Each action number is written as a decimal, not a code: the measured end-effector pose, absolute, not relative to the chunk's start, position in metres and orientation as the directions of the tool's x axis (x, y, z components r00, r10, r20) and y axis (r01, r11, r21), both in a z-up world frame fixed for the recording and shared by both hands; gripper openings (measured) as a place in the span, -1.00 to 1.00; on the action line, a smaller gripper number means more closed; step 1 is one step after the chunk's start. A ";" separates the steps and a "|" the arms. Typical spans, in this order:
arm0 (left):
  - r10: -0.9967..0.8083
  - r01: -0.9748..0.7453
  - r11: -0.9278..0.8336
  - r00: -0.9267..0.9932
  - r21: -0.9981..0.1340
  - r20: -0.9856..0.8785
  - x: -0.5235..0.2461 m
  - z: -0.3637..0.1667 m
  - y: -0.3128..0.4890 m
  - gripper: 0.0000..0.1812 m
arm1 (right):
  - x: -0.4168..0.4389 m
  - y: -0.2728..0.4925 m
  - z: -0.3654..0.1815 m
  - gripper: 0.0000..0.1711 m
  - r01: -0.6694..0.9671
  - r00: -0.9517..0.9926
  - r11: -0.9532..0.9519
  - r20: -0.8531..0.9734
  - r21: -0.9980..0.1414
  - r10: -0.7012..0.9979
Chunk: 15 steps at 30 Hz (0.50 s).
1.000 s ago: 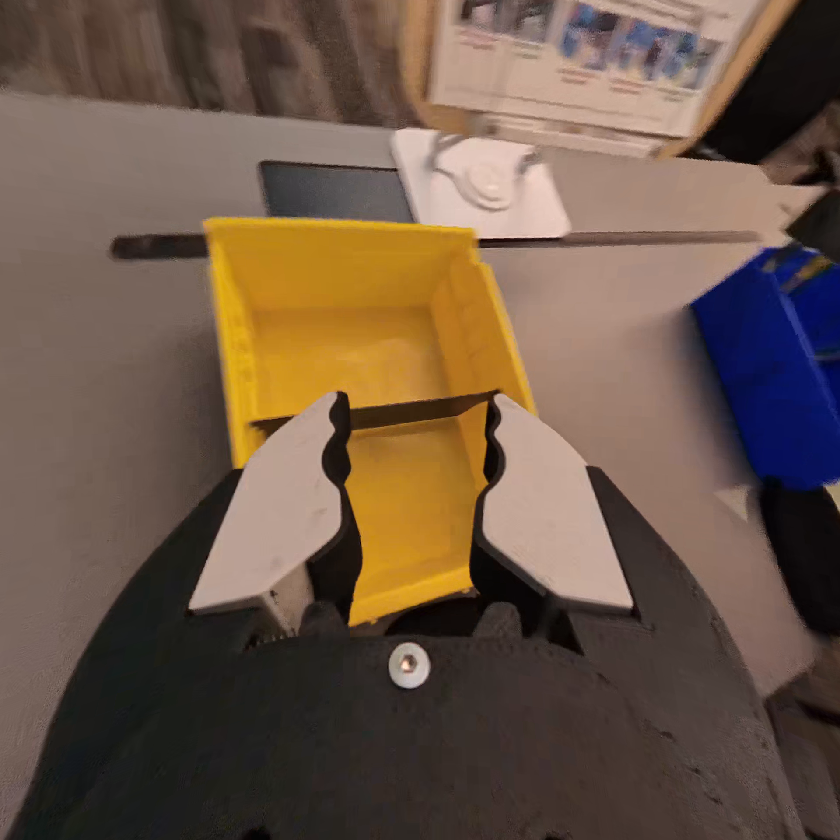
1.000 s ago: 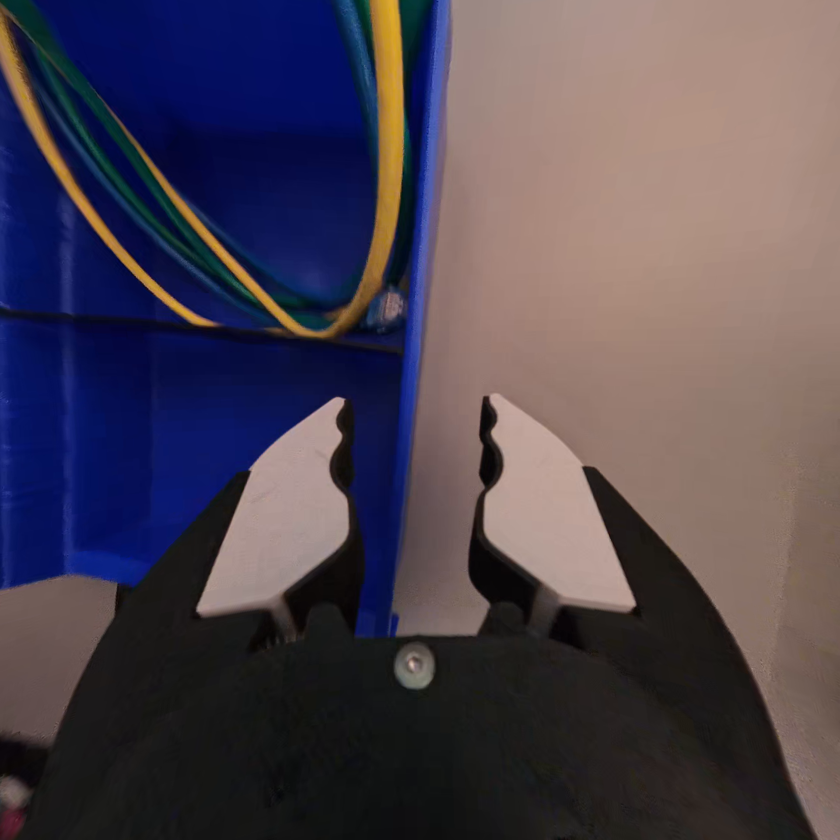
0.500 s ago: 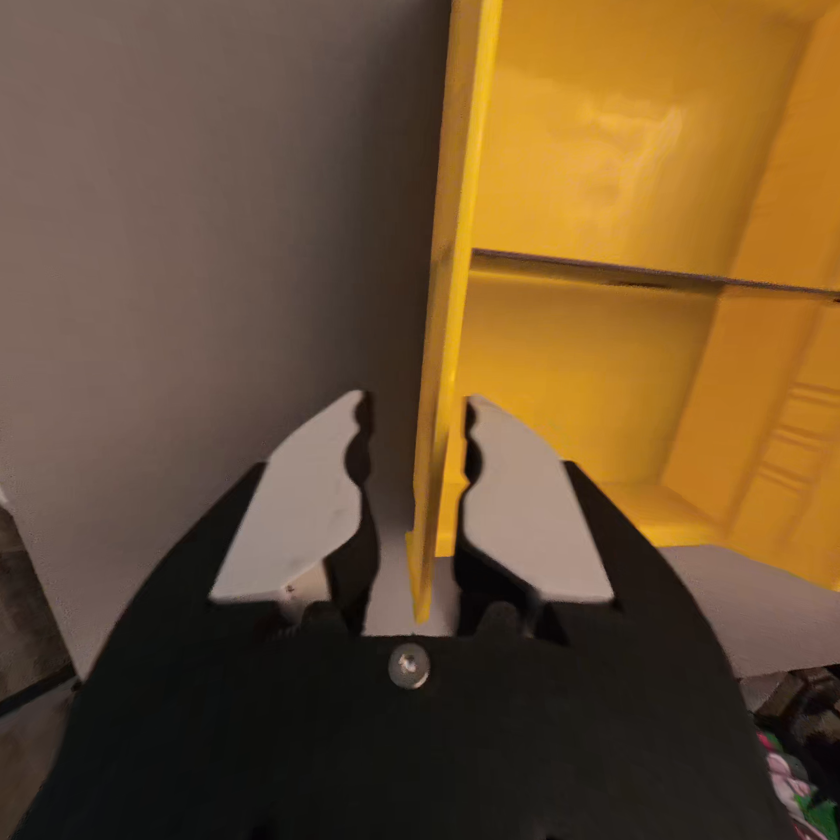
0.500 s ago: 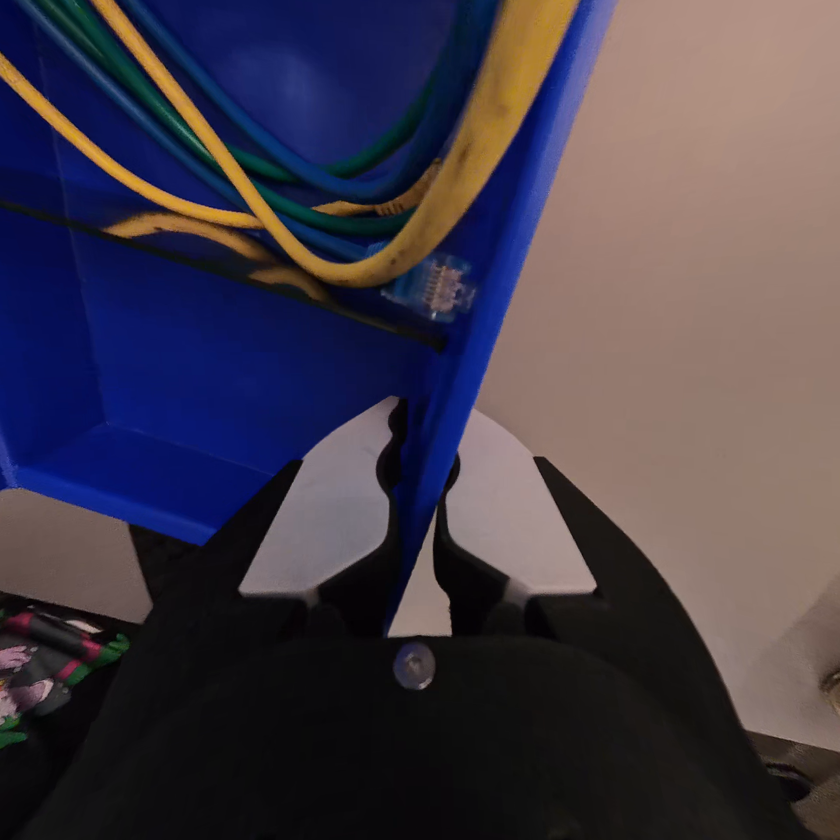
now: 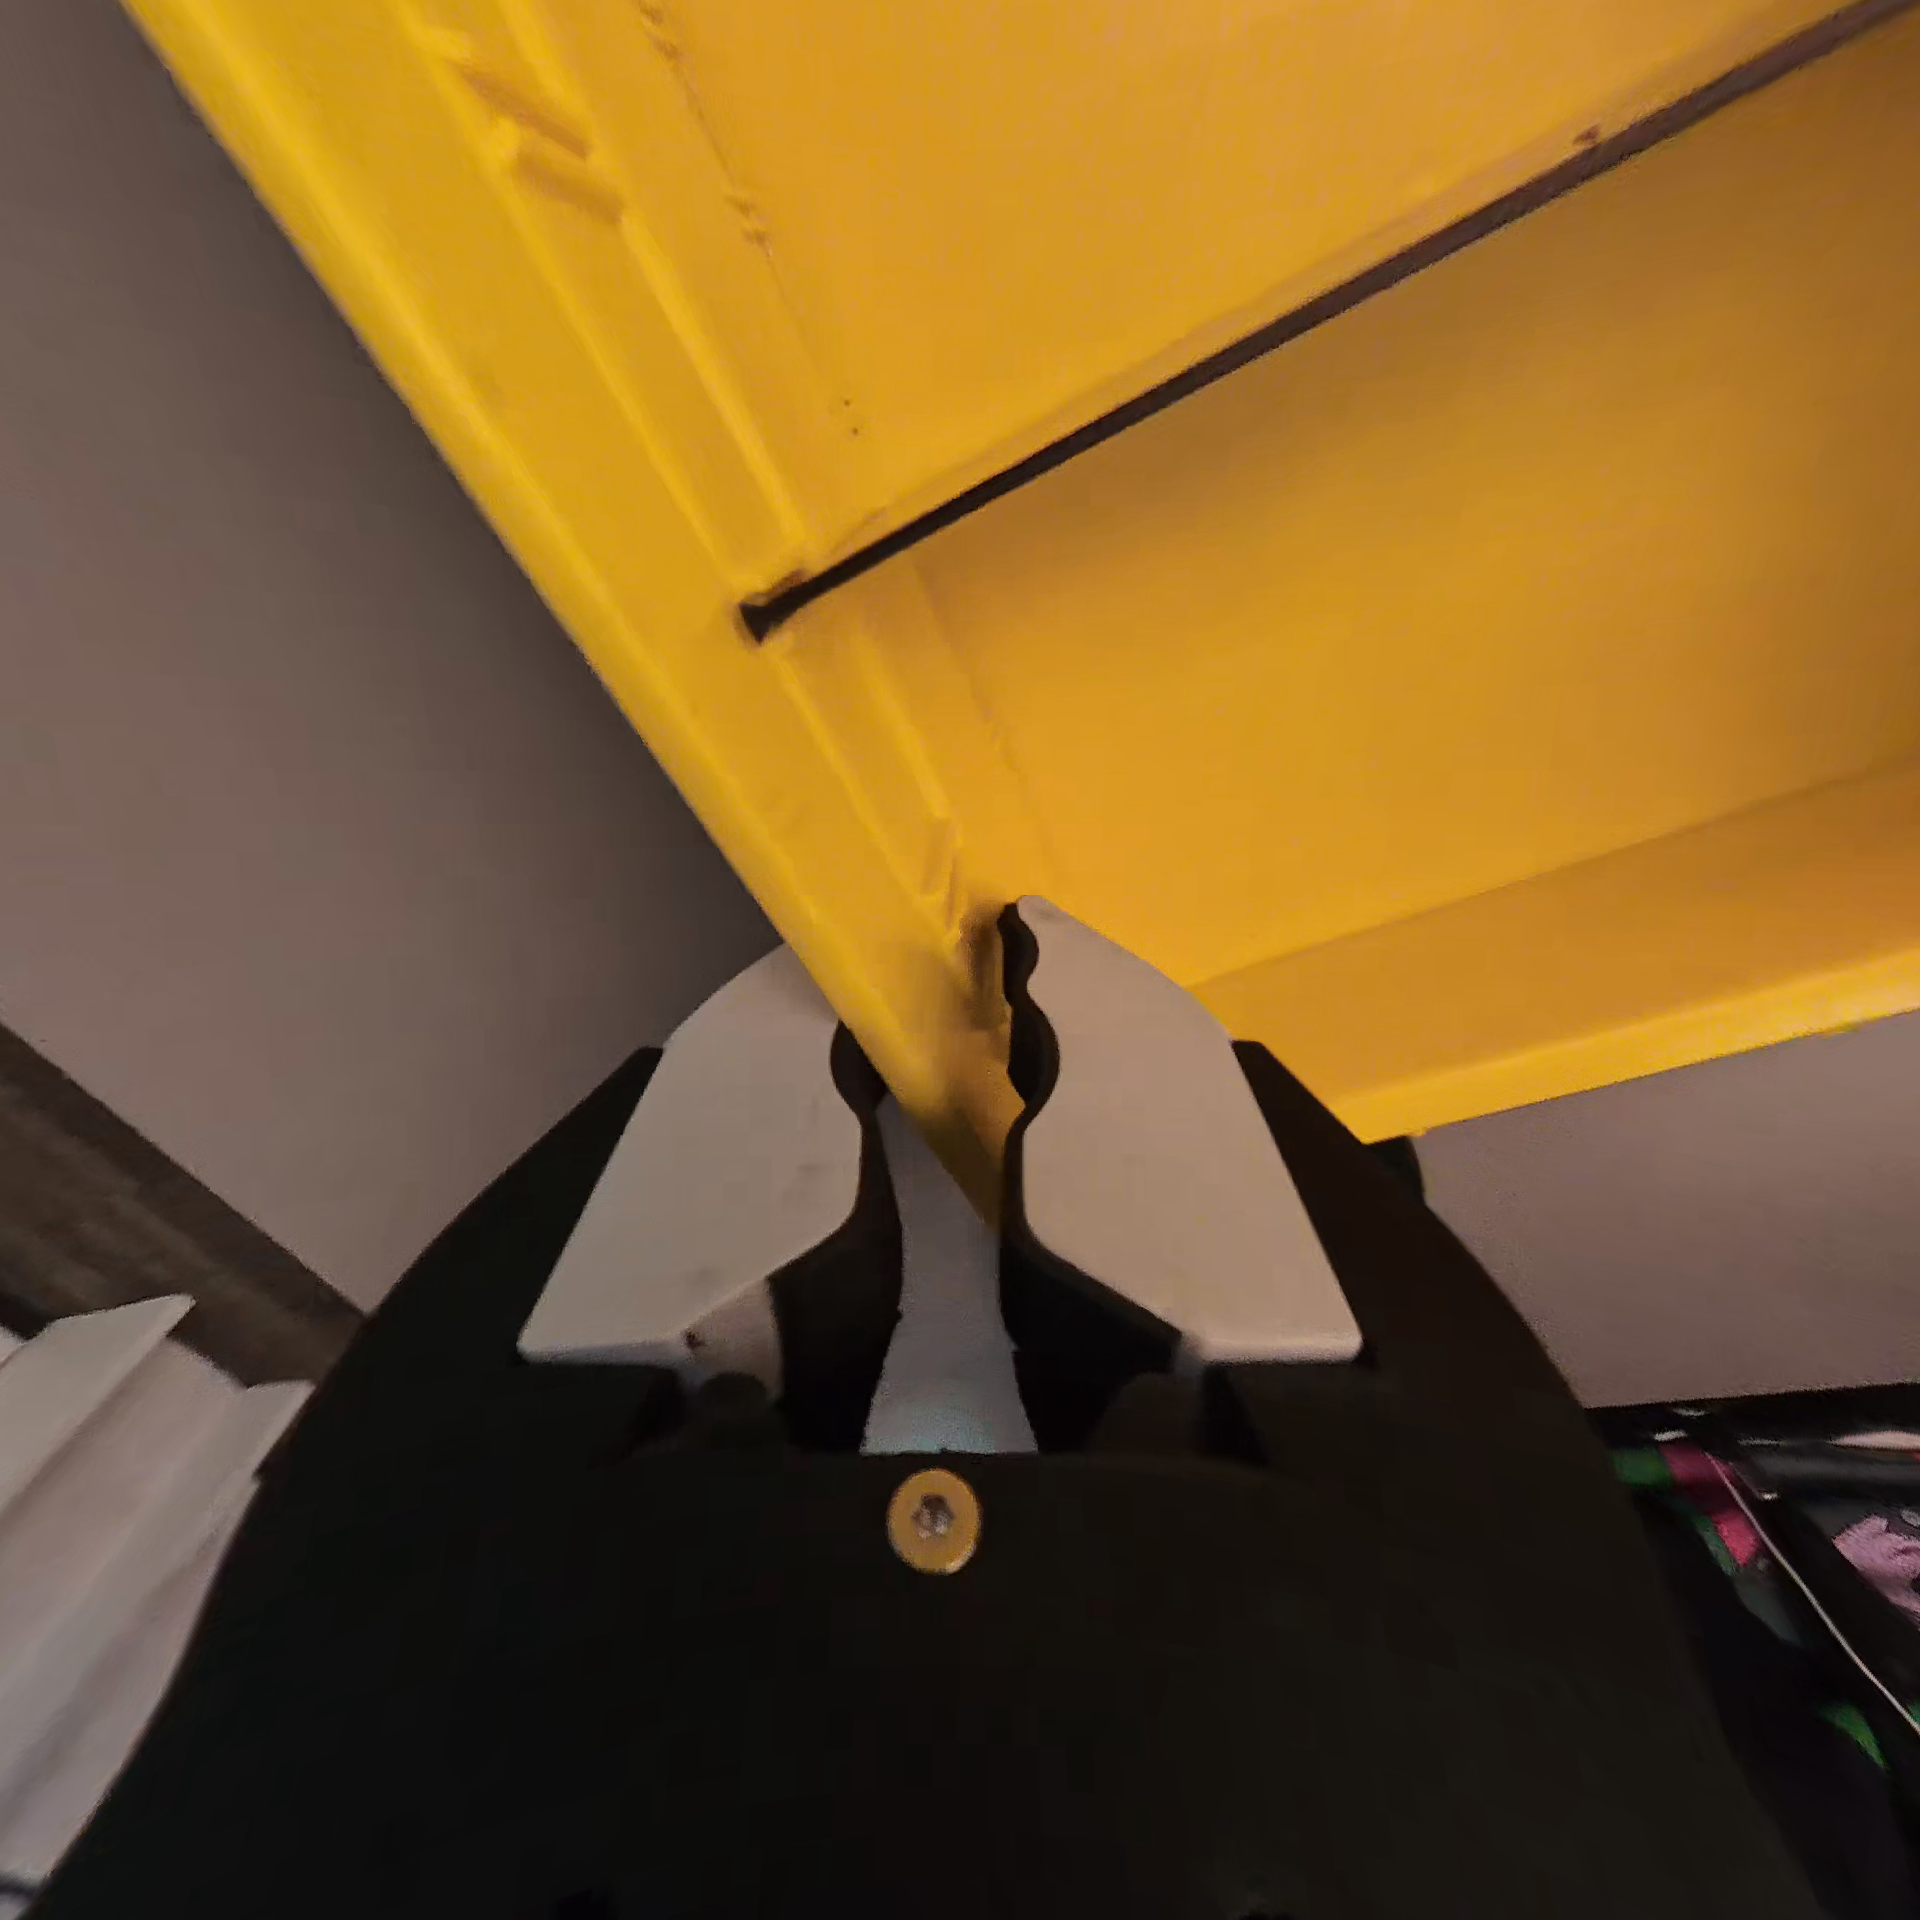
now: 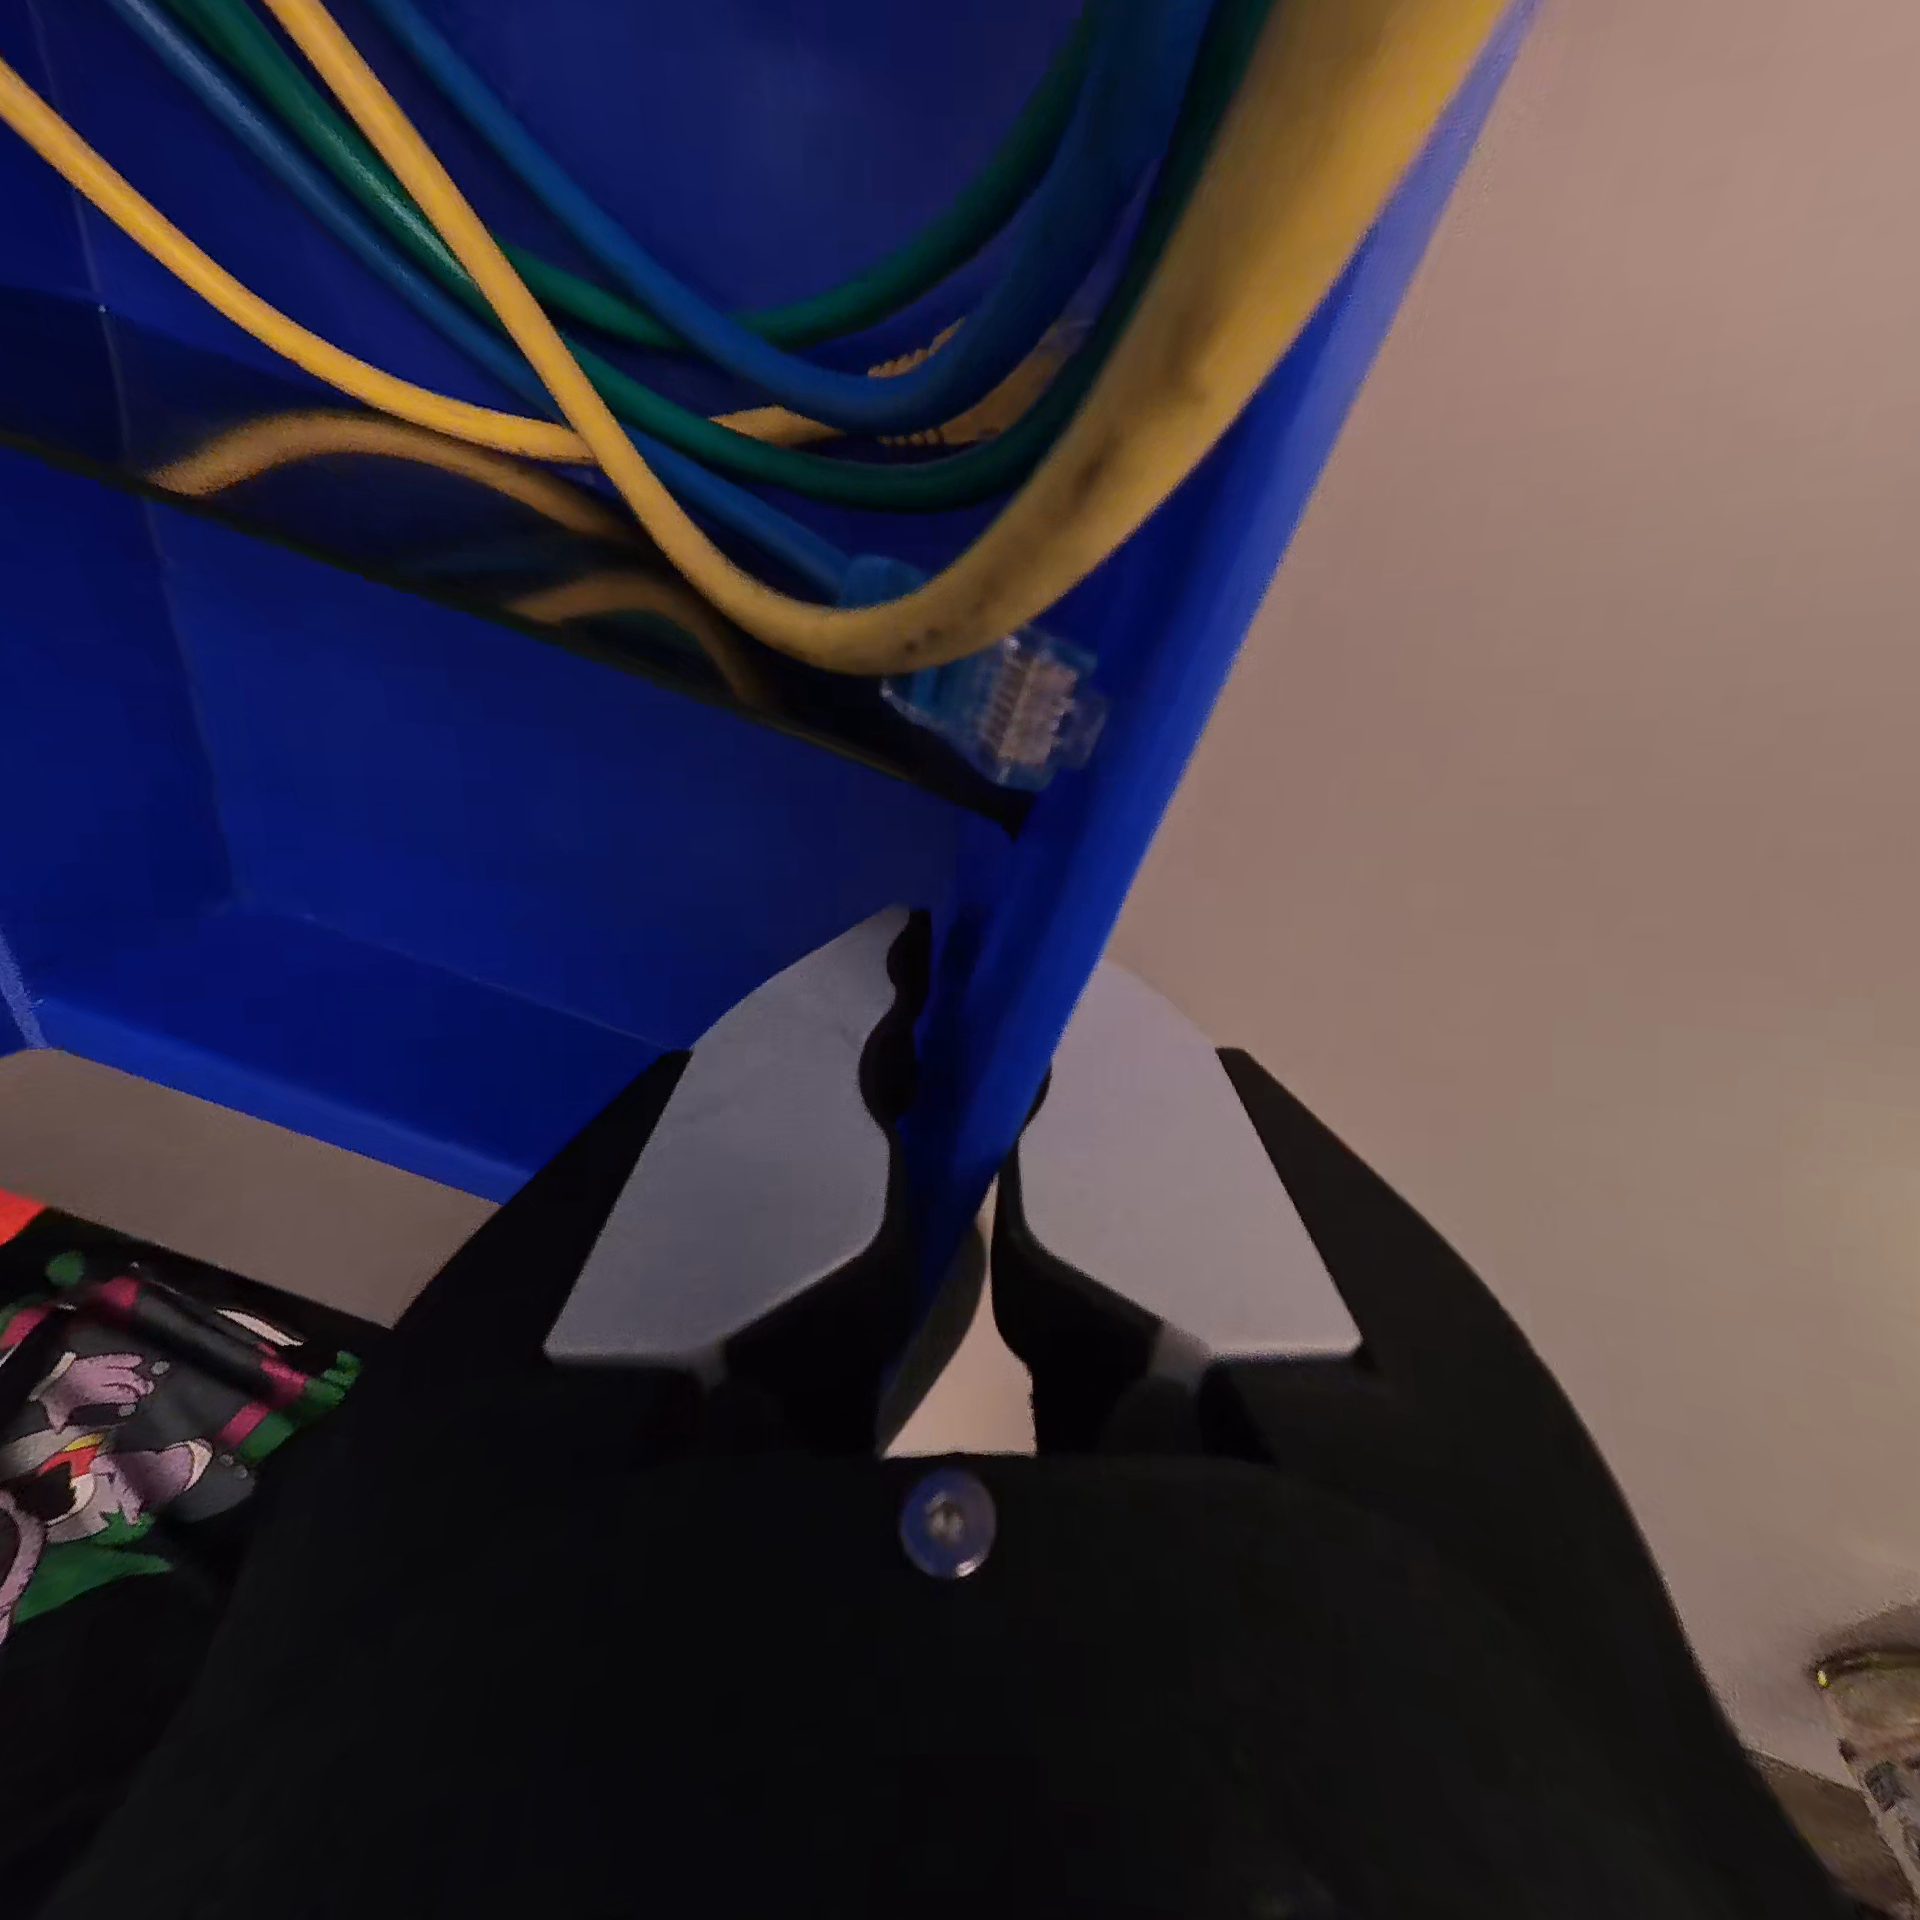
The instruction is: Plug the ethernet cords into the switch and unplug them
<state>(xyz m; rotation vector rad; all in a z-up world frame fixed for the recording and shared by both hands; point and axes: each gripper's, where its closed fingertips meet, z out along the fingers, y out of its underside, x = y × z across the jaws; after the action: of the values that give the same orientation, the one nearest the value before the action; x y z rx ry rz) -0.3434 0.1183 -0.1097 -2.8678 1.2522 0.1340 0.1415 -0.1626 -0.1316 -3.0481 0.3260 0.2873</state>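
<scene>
My left gripper [image 5: 914, 997] is shut on the side wall of an empty yellow bin [image 5: 1351, 644], near its front corner. My right gripper [image 6: 987, 997] is shut on the right side wall of a blue bin [image 6: 416, 810]. The blue bin holds several ethernet cords: yellow [image 6: 1039, 582], green [image 6: 831, 468] and blue [image 6: 790, 374]. A clear plug [image 6: 997, 707] on a blue cord lies against the bin's right wall, just beyond my right fingertips. No switch shows in either view.
Both bins rest on a light grey table [image 5: 260, 623], which also shows right of the blue bin [image 6: 1558, 727]. The table's near edge runs close below both grippers. Patterned cloth [image 6: 104, 1434] lies below the edge at lower left. Across from one pair of fingers to the other is roughly 55 centimeters.
Both grippers closed on their bins' side walls. The left one swung from facing the yellow bin's front to its left wall and clamped it. Both bins now look tilted in view.
</scene>
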 end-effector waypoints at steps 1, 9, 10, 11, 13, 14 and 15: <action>-0.741 -0.741 -0.670 0.665 0.036 -0.098 -0.336 -0.110 0.113 -0.78 | 0.134 -0.158 -0.131 -0.87 -0.201 0.963 -0.979 -0.192 -0.041 -0.190; -0.819 -0.814 -0.573 0.563 0.094 -0.109 -0.323 -0.110 0.088 -0.71 | 0.100 -0.141 -0.127 -0.85 -0.176 0.968 -0.983 -0.194 -0.059 -0.161; -0.824 -0.819 -0.565 0.557 0.098 -0.098 -0.324 -0.110 0.086 -0.71 | 0.101 -0.141 -0.122 -0.83 -0.186 0.968 -0.979 -0.188 -0.083 -0.168; -0.828 -0.822 -0.560 0.554 0.102 -0.086 -0.326 -0.110 0.084 -0.72 | 0.104 -0.140 -0.113 -0.83 -0.209 0.967 -0.969 -0.175 -0.133 -0.185; -0.834 -0.827 -0.552 0.549 0.108 -0.057 -0.329 -0.109 0.082 -0.74 | 0.113 -0.135 -0.088 -0.84 -0.253 0.967 -0.924 -0.115 -0.285 -0.229; -0.836 -0.830 -0.548 0.547 0.106 -0.045 -0.331 -0.107 0.081 -0.74 | 0.116 -0.129 -0.070 -0.82 -0.292 0.956 -0.874 -0.092 -0.387 -0.279; -0.838 -0.834 -0.545 0.544 0.086 -0.040 -0.332 -0.103 0.083 -0.74 | 0.116 -0.120 -0.048 -0.79 -0.318 0.943 -0.808 -0.079 -0.496 -0.323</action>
<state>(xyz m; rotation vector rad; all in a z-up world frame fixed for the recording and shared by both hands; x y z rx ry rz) -0.3320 0.0830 -0.1032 -2.8091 1.5227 0.1221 0.1157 -0.1200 -0.0475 -2.5754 0.4563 -0.0120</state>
